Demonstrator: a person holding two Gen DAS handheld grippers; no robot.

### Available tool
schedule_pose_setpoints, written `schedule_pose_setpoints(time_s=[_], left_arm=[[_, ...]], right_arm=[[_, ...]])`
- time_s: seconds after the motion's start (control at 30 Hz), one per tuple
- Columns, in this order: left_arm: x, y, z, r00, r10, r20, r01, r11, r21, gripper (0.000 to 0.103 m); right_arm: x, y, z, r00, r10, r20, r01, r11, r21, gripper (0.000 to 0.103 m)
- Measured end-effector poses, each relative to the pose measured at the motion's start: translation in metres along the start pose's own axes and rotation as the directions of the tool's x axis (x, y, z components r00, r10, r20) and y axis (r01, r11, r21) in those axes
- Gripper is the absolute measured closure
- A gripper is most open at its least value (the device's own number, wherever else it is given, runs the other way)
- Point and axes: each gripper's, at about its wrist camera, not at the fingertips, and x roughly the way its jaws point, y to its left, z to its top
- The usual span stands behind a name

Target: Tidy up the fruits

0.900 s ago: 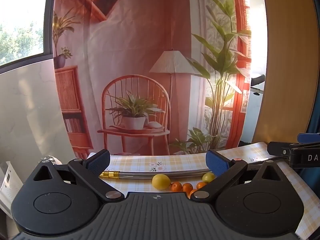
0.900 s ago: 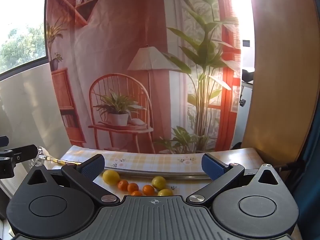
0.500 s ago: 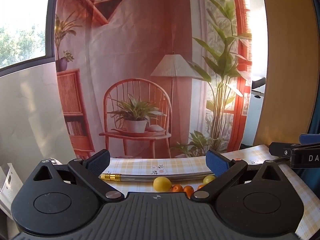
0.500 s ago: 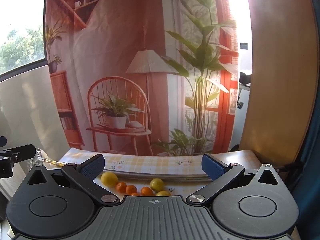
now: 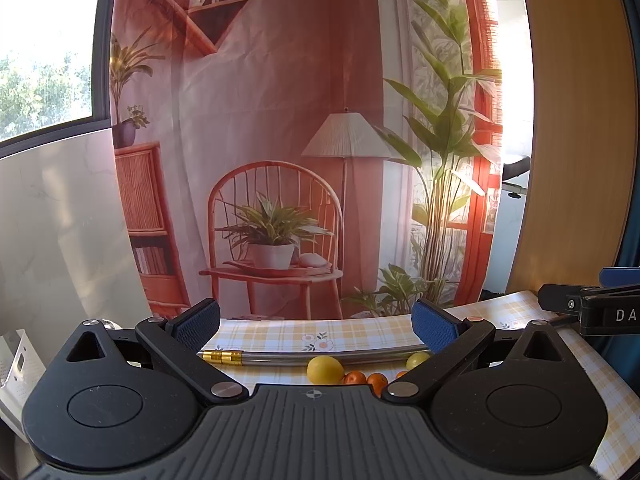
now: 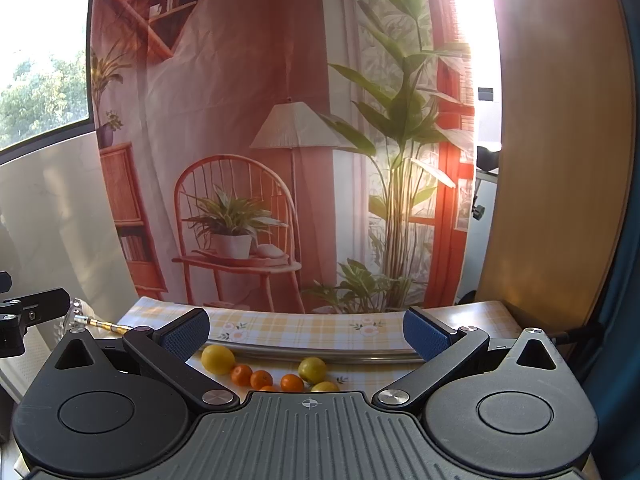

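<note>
A cluster of fruit lies on the yellow checked tablecloth (image 6: 304, 330): a large yellow lemon (image 6: 217, 359), a smaller yellow-green lemon (image 6: 312, 369), another yellow one (image 6: 325, 386) half hidden by the gripper body, and several small oranges (image 6: 261, 378). In the left wrist view the large lemon (image 5: 325, 369), oranges (image 5: 366, 379) and a small lemon (image 5: 417, 359) show low between the fingers. My left gripper (image 5: 316, 318) is open, held above and short of the fruit. My right gripper (image 6: 306, 326) is open too, with nothing between its fingers.
A metal rod with a gold tip (image 5: 312, 357) lies across the cloth behind the fruit. A printed backdrop (image 5: 280, 140) of a chair and plants hangs at the table's far edge. A white crate (image 5: 16, 364) sits at left. A wooden panel (image 6: 560, 140) stands at right.
Both cameras have tilted or pulled back a little, so the fruit sits lower in each view and more is hidden by the gripper bodies. Both grippers remain open. The fruit has not moved.
</note>
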Motion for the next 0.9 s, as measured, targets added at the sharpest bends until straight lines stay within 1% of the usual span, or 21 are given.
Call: schedule_pose_setpoints(time_s=[0.4, 0.53, 0.9], left_arm=[[-0.004, 0.001, 0.000, 1.000, -0.003, 0.009, 0.003, 1.000, 0.002, 0.000], [-0.006, 0.002, -0.001, 1.000, -0.004, 0.013, 0.004, 1.000, 0.000, 0.000], [-0.011, -0.001, -0.001, 1.000, -0.001, 0.025, 0.001, 1.000, 0.000, 0.000]], right_arm=[[-0.002, 0.001, 0.004, 1.000, -0.005, 0.003, 0.005, 1.000, -0.003, 0.000], [-0.009, 0.002, 0.007, 1.000, -0.005, 0.009, 0.005, 1.000, -0.008, 0.000], [-0.014, 0.005, 0.010, 1.000, -0.007, 0.014, 0.007, 1.000, -0.015, 0.000]])
